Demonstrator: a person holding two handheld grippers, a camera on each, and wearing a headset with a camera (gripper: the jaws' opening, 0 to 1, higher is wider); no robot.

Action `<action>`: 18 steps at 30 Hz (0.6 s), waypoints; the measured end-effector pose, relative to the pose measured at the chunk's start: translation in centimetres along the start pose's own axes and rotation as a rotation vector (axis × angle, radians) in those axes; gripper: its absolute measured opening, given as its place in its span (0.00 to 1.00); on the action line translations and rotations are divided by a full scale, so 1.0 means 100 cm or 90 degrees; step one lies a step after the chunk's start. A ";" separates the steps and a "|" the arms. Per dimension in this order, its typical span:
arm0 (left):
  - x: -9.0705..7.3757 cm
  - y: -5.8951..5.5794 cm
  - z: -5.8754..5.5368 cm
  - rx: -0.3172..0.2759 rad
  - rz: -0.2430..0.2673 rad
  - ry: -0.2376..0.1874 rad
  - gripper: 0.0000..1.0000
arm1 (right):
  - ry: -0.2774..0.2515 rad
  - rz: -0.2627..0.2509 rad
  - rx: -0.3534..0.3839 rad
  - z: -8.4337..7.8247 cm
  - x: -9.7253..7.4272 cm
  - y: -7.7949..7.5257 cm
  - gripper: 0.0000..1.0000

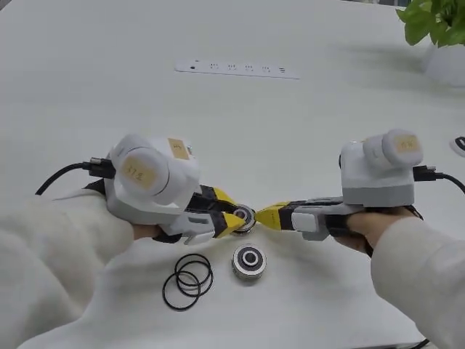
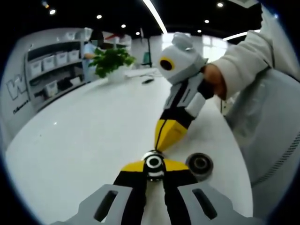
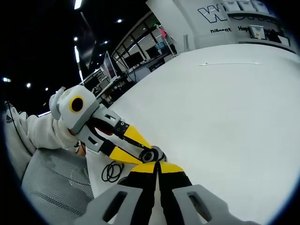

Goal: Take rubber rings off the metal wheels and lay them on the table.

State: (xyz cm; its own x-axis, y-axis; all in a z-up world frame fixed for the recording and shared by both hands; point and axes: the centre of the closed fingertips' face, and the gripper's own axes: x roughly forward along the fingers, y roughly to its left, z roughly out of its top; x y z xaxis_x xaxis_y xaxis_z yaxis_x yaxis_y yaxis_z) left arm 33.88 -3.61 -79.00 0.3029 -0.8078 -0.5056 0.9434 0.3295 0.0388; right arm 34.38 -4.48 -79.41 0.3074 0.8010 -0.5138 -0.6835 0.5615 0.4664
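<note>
The left tongs (image 1: 232, 219) are held level above the counter (image 1: 305, 138), clamped on a metal wheel (image 1: 245, 217). The right tongs (image 1: 264, 214) are pressed shut, their tips touching that wheel. A second wheel (image 1: 249, 261) and loose rubber rings (image 1: 187, 281) lie nearer the person.

Over the counter (image 1: 290, 131), left tool (image 1: 236, 218) gripping a metal wheel (image 1: 244, 216), right tool (image 1: 263, 215) pinched closed against it — below, second wheel (image 1: 249, 261) beside three loose rubber rings (image 1: 187, 280).

A white power strip (image 1: 237, 69) lies flat, well apart from a leafy potted plant (image 1: 434, 20).
</note>
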 end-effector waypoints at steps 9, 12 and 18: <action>0.000 0.000 0.000 0.001 0.002 0.000 0.13 | -0.001 0.005 -0.013 0.003 0.004 0.007 0.00; 0.000 0.000 0.000 0.001 0.002 0.000 0.13 | 0.002 0.007 -0.024 0.004 0.005 0.010 0.00; 0.000 0.000 0.000 -0.001 0.002 -0.001 0.13 | -0.002 0.010 -0.034 0.007 0.006 0.013 0.00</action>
State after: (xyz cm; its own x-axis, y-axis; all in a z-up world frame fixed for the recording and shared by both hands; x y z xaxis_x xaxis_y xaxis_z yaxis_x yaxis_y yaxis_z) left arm 33.89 -3.63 -79.00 0.3059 -0.8074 -0.5046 0.9423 0.3324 0.0395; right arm 34.18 -3.11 -78.64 0.2976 0.8105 -0.5044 -0.7224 0.5366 0.4361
